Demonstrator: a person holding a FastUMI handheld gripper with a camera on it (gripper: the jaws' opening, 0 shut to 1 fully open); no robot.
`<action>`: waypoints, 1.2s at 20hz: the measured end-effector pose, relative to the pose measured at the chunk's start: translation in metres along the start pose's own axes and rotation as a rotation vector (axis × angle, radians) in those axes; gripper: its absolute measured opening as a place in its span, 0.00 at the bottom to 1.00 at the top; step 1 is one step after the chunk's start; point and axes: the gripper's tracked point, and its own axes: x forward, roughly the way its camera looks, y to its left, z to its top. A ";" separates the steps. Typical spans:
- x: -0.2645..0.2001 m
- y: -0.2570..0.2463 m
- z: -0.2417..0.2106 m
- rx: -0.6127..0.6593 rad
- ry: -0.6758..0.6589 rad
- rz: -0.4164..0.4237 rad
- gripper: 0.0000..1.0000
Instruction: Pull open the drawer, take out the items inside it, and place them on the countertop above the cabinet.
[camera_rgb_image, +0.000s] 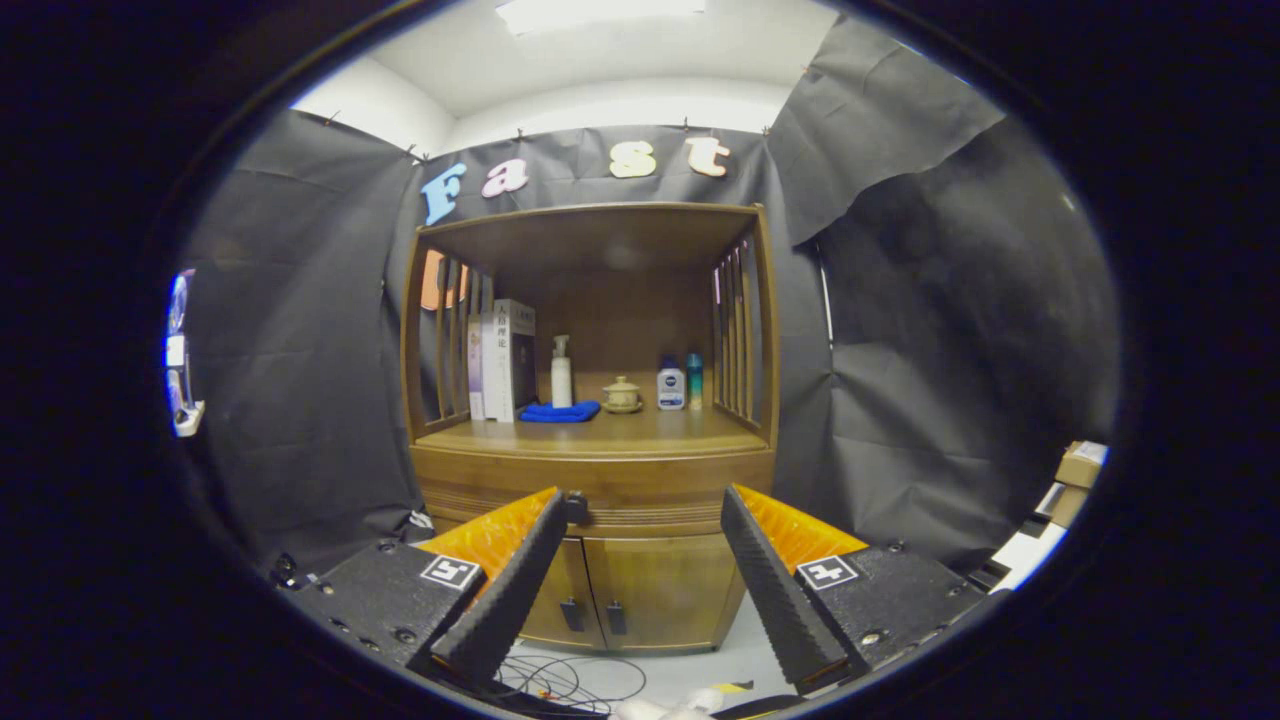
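Wooden cabinet (600, 480) straight ahead, beyond jaws. Drawer (640, 488) band below table (600, 436) runs crosswise, closed, framed between fingertips. Its knob (577, 507) just beside left fingertip. Gripper (640, 520) jaws wide, empty, apart from drawer front. Coming move, likely: advance, centre on knob.

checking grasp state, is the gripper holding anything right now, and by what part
Nothing is held: the gripper is open, fingers spread, with the cabinet beyond them.

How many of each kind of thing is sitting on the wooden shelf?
Books: 3
Bottles: 3
Blue cloth: 1
Lidded pot: 1
Total: 8
The gripper is open, short of the closed drawer.
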 end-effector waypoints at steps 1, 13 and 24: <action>0.009 0.000 0.002 -0.007 -0.003 -0.006 1.00; 0.152 0.060 -0.039 -0.005 0.086 0.059 1.00; 0.239 0.103 -0.118 -0.099 0.161 0.032 0.95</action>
